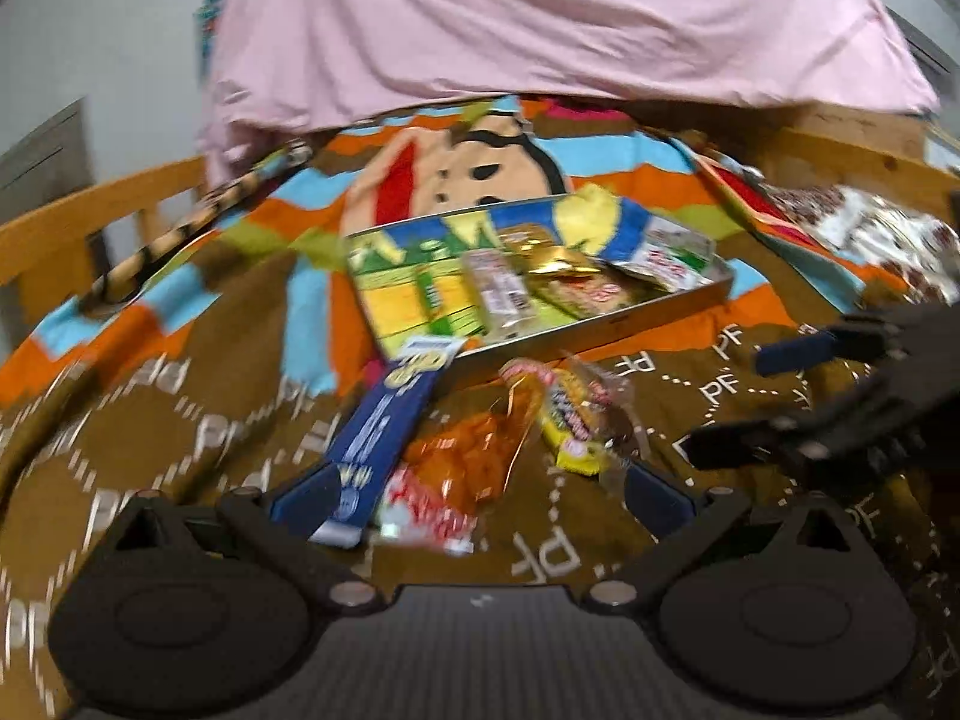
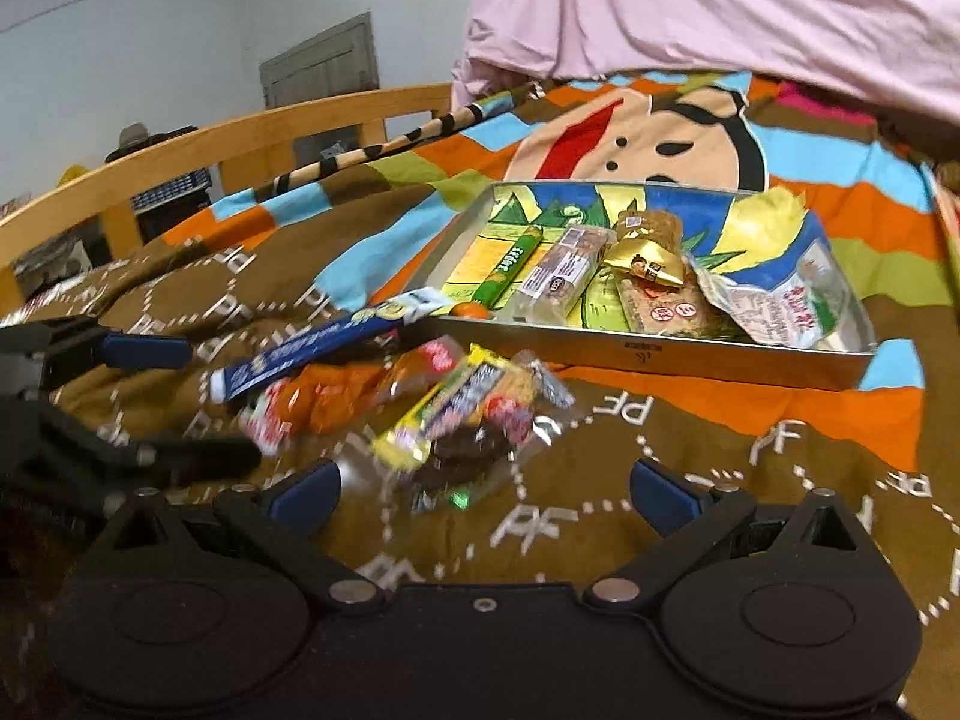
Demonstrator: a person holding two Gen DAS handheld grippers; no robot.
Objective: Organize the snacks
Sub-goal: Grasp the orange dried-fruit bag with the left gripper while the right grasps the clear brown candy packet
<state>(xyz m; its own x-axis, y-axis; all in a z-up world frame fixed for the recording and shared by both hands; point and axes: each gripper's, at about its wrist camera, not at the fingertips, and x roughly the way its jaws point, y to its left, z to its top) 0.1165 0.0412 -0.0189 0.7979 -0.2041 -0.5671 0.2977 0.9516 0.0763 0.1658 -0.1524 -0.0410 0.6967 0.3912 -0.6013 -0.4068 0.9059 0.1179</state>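
A shallow metal tray (image 1: 600, 324) (image 2: 660, 354) lies on the blanket and holds a green stick pack (image 2: 510, 270), a clear-wrapped bar (image 2: 558, 279), a gold packet (image 2: 645, 261) and a white pouch (image 2: 780, 300). In front of it loose snacks lie in a heap: a long blue packet (image 1: 384, 438) (image 2: 312, 348), an orange packet (image 1: 462, 468) (image 2: 336, 396) and a yellow packet (image 1: 570, 426) (image 2: 444, 414). My left gripper (image 1: 477, 486) (image 2: 186, 405) is open over the blue and orange packets. My right gripper (image 2: 486, 483) (image 1: 762, 399) is open around the yellow packet's near end.
A brown and multicoloured blanket (image 2: 690, 480) covers the bed. A wooden rail (image 2: 240, 126) runs along the left side, with a striped stick (image 1: 180, 234) lying near it. Pink fabric (image 1: 540, 18) hangs beyond the tray. Patterned cloth (image 1: 870, 228) lies at the far right.
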